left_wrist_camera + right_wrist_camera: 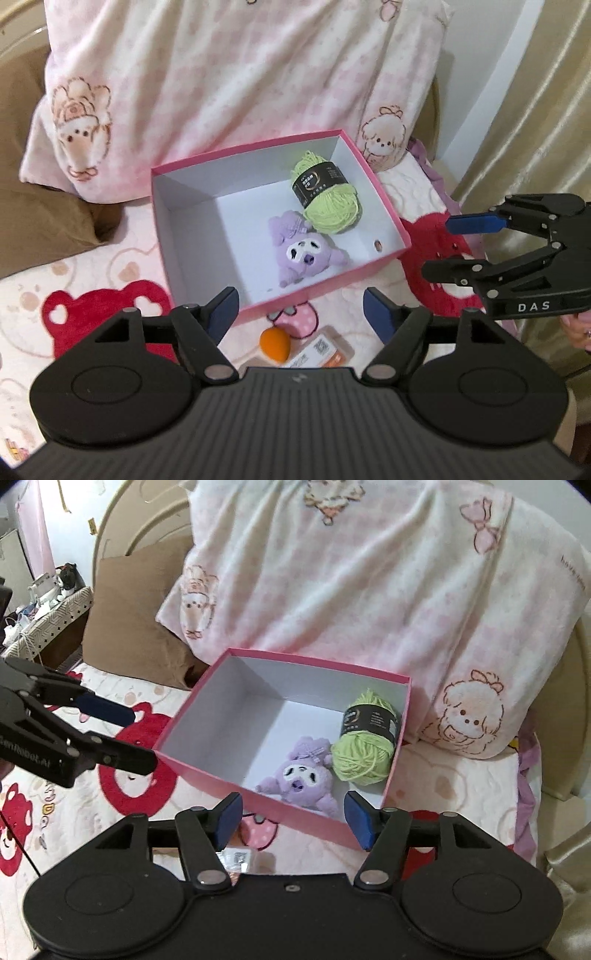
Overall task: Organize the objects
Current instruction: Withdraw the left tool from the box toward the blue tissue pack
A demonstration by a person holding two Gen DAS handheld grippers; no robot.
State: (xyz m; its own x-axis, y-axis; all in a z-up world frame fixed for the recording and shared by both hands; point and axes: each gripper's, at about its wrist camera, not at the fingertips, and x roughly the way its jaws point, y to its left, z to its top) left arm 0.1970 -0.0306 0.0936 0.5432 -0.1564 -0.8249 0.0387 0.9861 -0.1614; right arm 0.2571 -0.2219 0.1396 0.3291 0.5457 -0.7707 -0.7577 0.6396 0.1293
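A pink box (369,173) with a white inside sits on the bed, and a ball of green yarn (332,206) and a purple plush toy (306,254) lie in its right half. My left gripper (301,314) hovers open over the box's near wall with nothing between its fingers. In front of the box lie an orange egg-shaped sponge (275,341) and an orange-and-white packet (321,352). My right gripper (293,821) is open and empty above the near edge of the box (314,662), close to the plush toy (299,779) and the yarn (364,753). Each gripper also shows in the other's view, the right gripper (437,246) and the left gripper (142,738).
A pink-and-white blanket (221,74) is piled right behind the box. A brown cushion (37,221) lies to the left and a pale curtain (535,129) hangs to the right. The bedspread (92,306) has red bear shapes. A cluttered shelf (48,598) stands far left.
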